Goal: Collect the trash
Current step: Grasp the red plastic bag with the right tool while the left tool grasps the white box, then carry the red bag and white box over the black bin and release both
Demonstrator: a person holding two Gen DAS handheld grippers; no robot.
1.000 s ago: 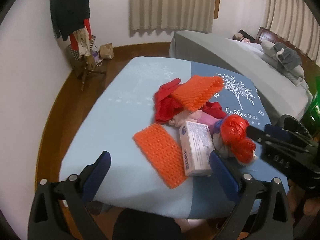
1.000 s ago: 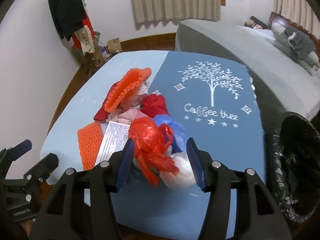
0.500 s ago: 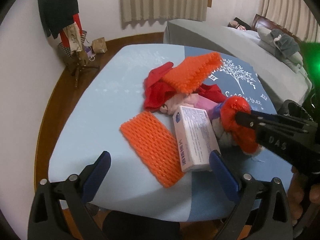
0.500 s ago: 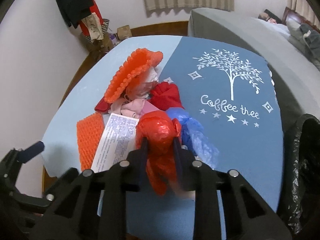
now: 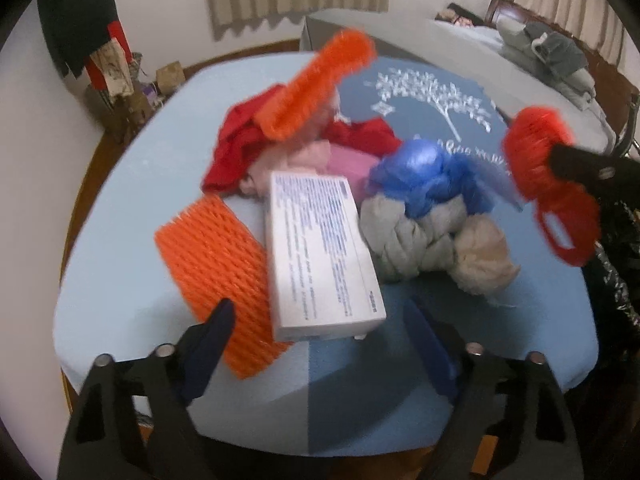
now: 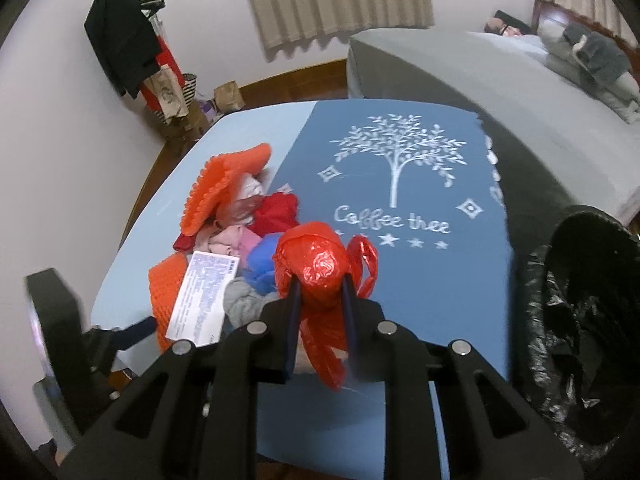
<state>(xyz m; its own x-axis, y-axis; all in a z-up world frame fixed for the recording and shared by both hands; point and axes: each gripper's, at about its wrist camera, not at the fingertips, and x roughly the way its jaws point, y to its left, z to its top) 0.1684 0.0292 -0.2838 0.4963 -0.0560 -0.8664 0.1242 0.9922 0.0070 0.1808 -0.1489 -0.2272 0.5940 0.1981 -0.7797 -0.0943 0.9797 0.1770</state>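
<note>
A pile of trash lies on the blue-covered table: a white printed box, an orange foam net beside it, a second orange net on top, a blue plastic bag and grey and beige cloth. My left gripper hangs low over the table's near edge. Its jaws are closing, with the box's near end between them and the pads clear of it. My right gripper is shut on a crumpled red plastic bag, held above the cloth. A black trash bag gapes at the right.
Red cloth and pink cloth lie within the pile. A grey bed stands behind the table. A coat rack with dark clothes and a paper bag stand by the far wall on the wooden floor.
The right gripper shut on the red bag and lifted it off the pile toward the right. The left gripper came down closer to the white box and its jaws narrowed.
</note>
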